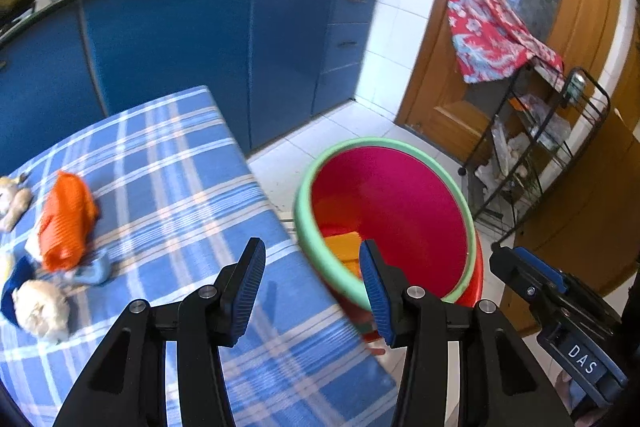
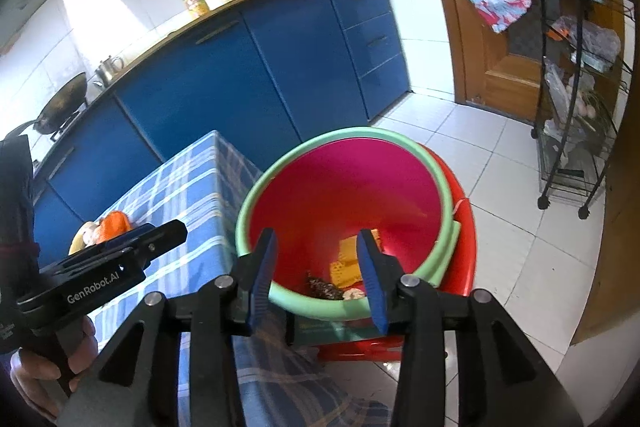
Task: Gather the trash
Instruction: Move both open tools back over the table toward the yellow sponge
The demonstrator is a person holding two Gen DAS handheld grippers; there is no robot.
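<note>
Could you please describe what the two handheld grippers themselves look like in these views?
Both the left gripper and the right gripper have black angular linkage arms with silver pivot pins and ribbed blue pads. White lettering marks their bodies: GenRobot.AI on the left, DAS on the right.

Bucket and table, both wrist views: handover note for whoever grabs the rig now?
Left tool: open, nothing between its pads, above the table's edge beside the bucket.
Right tool: open, empty, over the near rim of the bucket.
Red bucket with green rim stands on the floor at the corner of the table.
Done: yellow scraps, a dark piece and a pale bit lie in the bucket.
Left: orange wrapper, blue scrap and pale crumpled pieces on the checked cloth, at the left in the left wrist view.
</note>
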